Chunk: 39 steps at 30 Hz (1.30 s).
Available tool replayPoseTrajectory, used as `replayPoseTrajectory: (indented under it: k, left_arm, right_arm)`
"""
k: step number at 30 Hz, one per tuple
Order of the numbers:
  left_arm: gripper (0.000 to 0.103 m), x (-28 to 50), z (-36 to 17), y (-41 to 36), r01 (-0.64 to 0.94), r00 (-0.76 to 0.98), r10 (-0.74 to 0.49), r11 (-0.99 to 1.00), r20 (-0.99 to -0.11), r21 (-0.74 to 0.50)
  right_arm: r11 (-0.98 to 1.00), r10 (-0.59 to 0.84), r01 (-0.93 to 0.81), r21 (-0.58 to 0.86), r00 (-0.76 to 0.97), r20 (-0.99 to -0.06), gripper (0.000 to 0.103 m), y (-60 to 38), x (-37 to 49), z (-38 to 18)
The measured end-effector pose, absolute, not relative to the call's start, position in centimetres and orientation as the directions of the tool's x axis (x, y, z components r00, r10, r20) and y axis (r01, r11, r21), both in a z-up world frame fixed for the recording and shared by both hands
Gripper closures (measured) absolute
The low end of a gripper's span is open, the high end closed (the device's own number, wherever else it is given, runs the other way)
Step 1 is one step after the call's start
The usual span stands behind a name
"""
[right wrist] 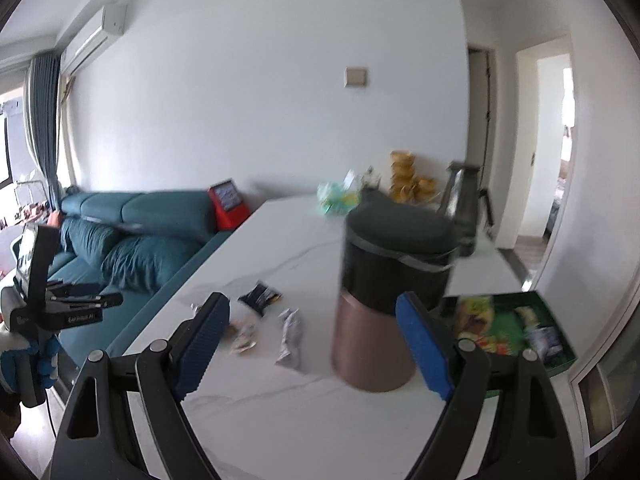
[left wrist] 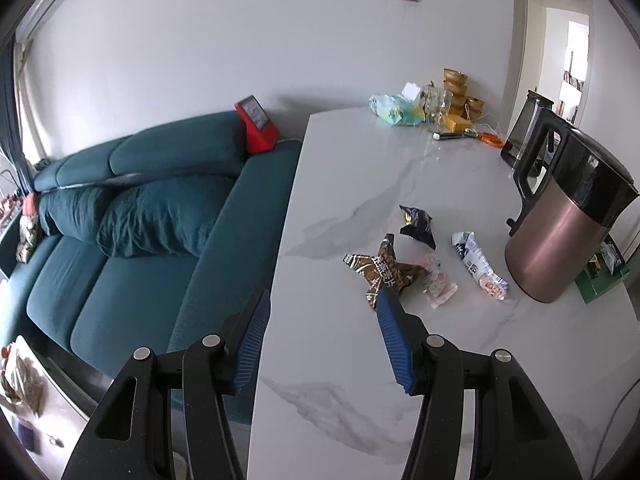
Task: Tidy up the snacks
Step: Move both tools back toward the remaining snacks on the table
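Left gripper (left wrist: pixel 322 300), lower centre, jaws wide apart, nothing held, lined up w/ the brown snack packets (left wrist: pixel 382 272) just ahead. Right gripper (right wrist: pixel 312 312) also spread wide & empty. Mid-frame on the marble table (left wrist: pixel 360 176): dark blue packet (left wrist: pixel 418 222), white packet (left wrist: pixel 480 266), pink candies (left wrist: pixel 438 286) loose. Copper kettle (left wrist: pixel 560 240) at right. Behind it a green tray (right wrist: pixel 558 330), prob. the sorting spot, though blurry.

Soft daylight, doorway (left wrist: pixel 576 52) overexposed; left view sharp, right view motion-blurred; heavy fisheye bending, dark vignette corners.
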<state>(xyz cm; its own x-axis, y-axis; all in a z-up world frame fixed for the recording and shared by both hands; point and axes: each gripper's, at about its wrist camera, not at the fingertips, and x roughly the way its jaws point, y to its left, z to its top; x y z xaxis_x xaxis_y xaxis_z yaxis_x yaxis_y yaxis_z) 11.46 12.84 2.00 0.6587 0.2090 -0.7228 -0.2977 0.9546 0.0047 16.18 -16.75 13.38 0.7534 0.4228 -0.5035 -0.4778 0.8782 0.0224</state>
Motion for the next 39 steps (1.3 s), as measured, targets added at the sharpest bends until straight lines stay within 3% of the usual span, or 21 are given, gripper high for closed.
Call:
replayPoseTrajectory:
  k: [16,39]
  left_arm:
    - [0.054,16.2,-2.3,12.0,-0.293,0.593,0.153,0.955,-0.790,-0.036]
    - [0.054,22.7,-5.7,11.4,-0.290,0.542,0.110,0.955,-0.833,-0.062]
  right_arm:
    - [0.816,0.461,-0.576,0.049,0.597,-0.657,0.000,-10.3,22.1,4.5]
    - [0.771,0.498,-0.630,0.092,0.508,-0.703,0.000,-6.5,26.1,-0.5]
